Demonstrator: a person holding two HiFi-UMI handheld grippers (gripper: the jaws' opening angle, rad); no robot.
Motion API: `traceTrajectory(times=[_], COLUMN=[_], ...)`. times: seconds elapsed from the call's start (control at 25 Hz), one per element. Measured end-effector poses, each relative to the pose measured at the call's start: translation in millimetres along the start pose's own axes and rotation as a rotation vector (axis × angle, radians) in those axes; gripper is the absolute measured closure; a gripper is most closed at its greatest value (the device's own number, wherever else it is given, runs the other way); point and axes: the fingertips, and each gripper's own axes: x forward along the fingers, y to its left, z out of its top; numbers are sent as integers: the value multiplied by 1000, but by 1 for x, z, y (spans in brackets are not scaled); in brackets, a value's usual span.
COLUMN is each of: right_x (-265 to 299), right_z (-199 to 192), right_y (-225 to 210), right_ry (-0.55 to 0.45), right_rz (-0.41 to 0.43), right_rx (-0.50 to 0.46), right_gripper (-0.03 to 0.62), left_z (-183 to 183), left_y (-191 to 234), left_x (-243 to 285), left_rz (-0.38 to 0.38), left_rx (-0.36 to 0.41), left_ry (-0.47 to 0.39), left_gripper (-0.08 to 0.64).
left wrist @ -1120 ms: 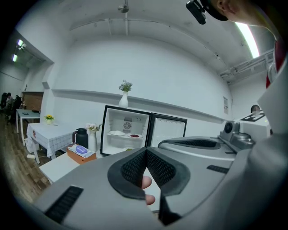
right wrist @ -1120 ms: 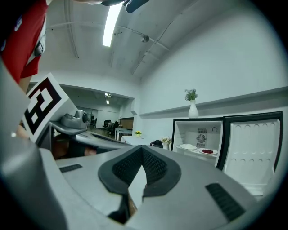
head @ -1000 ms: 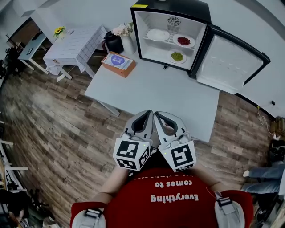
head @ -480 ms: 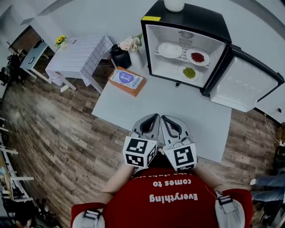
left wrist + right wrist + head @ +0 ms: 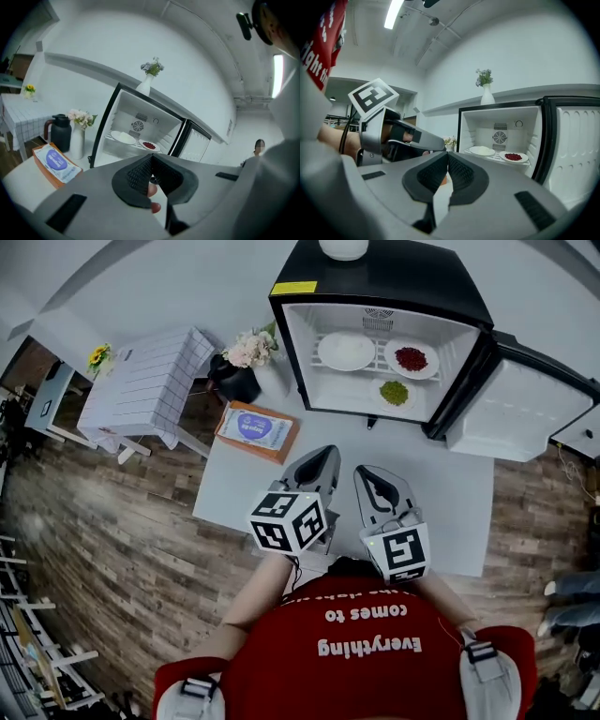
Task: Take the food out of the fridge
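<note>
The black mini fridge (image 5: 380,277) stands open on the white table (image 5: 450,512). On its shelf lie a white plate (image 5: 346,350) and a plate of red food (image 5: 411,359); below them sits a plate of green food (image 5: 394,392). My left gripper (image 5: 322,456) and right gripper (image 5: 369,474) hover side by side over the table, short of the fridge, both shut and holding nothing. The left gripper view shows its jaws (image 5: 151,158) closed, with the white plate (image 5: 123,137) and red food (image 5: 149,145) ahead. In the right gripper view the jaws (image 5: 447,157) meet too.
The fridge door (image 5: 525,413) swings out to the right. An orange box with a blue pack (image 5: 257,428), a black jug (image 5: 234,382) and a vase of flowers (image 5: 251,348) stand left of the fridge. A small table with a checked cloth (image 5: 141,381) is further left.
Both grippers have moved forward over the table toward the fridge and drawn slightly apart. The head view has shifted closer to the fridge. Jaws stay shut.
</note>
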Motion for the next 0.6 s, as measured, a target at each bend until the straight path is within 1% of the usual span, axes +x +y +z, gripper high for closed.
traceTrajectory(times=[0.04,0.16,0.24,0.32,0.48,0.6], right_x=[2,6,9,15,24,30], right_z=[-1,-7,-14,-22,-37,-45], right_y=[-7,-30,-44,-57,-79,-88], right_ry=[5,28,50,69,101,124], right_rz=[-16,-65,-94,-116,-155,-165], right_rx=[0,11,25,34,57,74], right_gripper=[578,578,578,578,578,578], left_z=[2,4,5,8,12,11], left_y=[3,8,14,24,47,71], left_x=[9,34,54,77,124,154], left_rz=[-12,-28,-46,-69,-129,-119], left_rx=[-22,-53,-116,-222,-470,-631], left_ry=[2,11,6,-7,-18,-39], left_gripper=[554,554,554,554,551,551])
